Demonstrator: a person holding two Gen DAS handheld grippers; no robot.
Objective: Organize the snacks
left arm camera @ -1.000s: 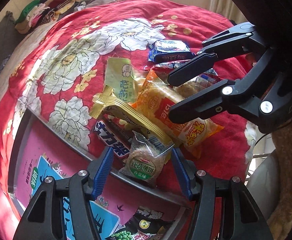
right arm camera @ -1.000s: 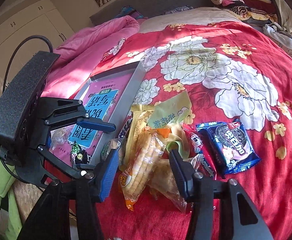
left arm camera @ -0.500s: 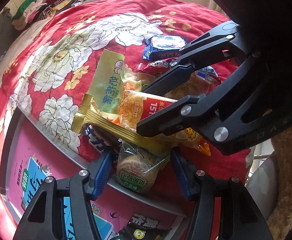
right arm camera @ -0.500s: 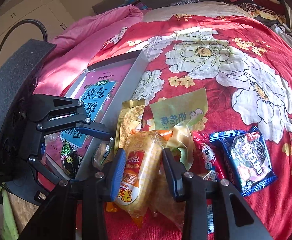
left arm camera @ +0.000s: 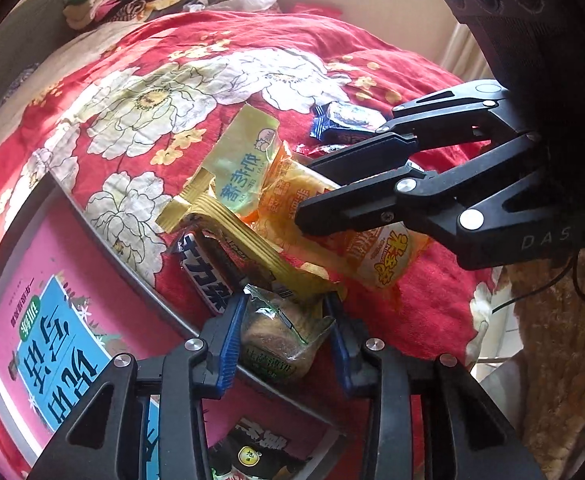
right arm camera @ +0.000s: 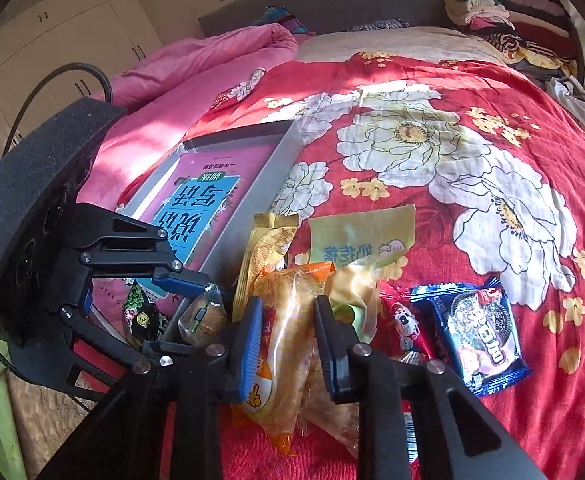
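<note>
Both grippers have closed in: the right gripper [right arm camera: 286,332] clamps the orange snack pack [right arm camera: 288,320] (long axis 12-to-6), and the left gripper [left arm camera: 284,330] pinches the biscuit packet [left arm camera: 282,336].

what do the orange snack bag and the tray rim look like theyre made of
Orange snack bag: thin glossy plastic film, likely; it crinkles, glints, and is partly see-through. Tray rim: smooth grey metal or painted sheet, judging by its thin, straight edge; unclear which.
</note>
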